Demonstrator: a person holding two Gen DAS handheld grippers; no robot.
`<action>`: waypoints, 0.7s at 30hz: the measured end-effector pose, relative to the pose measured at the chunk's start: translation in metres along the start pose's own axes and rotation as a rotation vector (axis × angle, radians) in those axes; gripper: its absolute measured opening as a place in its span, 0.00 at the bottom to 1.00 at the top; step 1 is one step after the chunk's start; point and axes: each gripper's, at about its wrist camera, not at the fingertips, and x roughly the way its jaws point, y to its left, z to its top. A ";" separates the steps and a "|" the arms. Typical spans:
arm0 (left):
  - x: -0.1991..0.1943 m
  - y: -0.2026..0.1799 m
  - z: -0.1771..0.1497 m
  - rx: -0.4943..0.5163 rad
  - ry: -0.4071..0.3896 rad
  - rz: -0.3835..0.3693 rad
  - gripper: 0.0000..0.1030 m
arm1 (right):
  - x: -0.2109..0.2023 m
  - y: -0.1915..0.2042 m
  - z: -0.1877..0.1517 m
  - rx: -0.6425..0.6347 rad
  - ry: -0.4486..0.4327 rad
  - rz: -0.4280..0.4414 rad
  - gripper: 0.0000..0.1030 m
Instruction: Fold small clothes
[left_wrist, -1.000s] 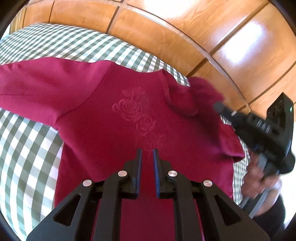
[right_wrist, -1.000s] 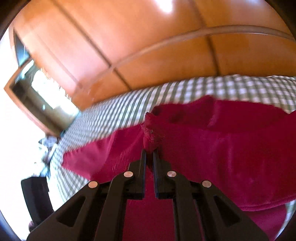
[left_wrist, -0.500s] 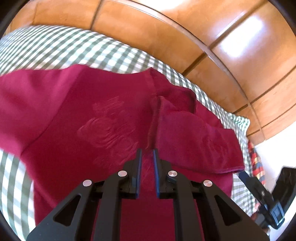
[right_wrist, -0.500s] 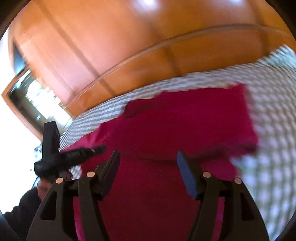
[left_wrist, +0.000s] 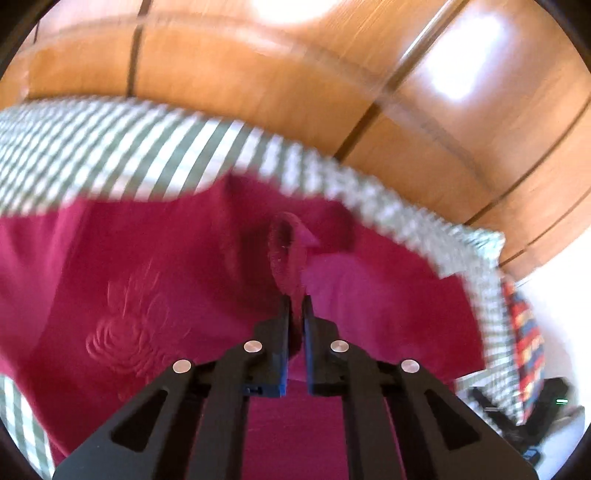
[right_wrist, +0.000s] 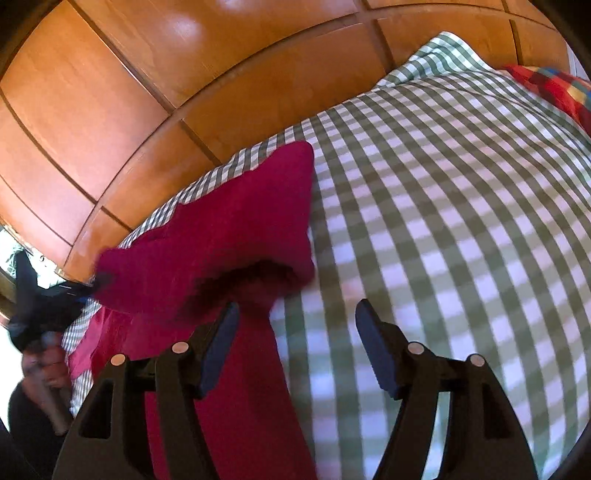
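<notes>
So the fold is only partly made. The red top (left_wrist: 147, 280) lies spread on the checked bed (right_wrist: 443, 206), its rose motif at lower left of the left view. One sleeve (right_wrist: 236, 229) is folded over the body. The left hand-held gripper (left_wrist: 294, 301) is clenched on a ridge of red cloth at the frame's centre. The right hand-held gripper (right_wrist: 293, 314) is released, nothing between its fingers. The other side and the final folds seem still to come.

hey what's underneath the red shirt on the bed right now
The red shirt lies on a green-and-white checked bedspread, which shows all around its edges. Whatever sits beneath the shirt's middle is covered. The left gripper pinches up a fold of it.
</notes>
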 end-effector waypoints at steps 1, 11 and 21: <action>-0.016 -0.007 0.008 0.005 -0.038 -0.030 0.05 | 0.007 0.004 0.003 -0.003 -0.010 -0.019 0.64; -0.068 0.026 0.022 0.010 -0.164 0.060 0.05 | 0.030 0.005 0.009 0.022 -0.031 -0.110 0.59; 0.010 0.084 -0.014 -0.043 0.001 0.252 0.05 | -0.007 0.026 -0.004 -0.213 0.020 -0.126 0.62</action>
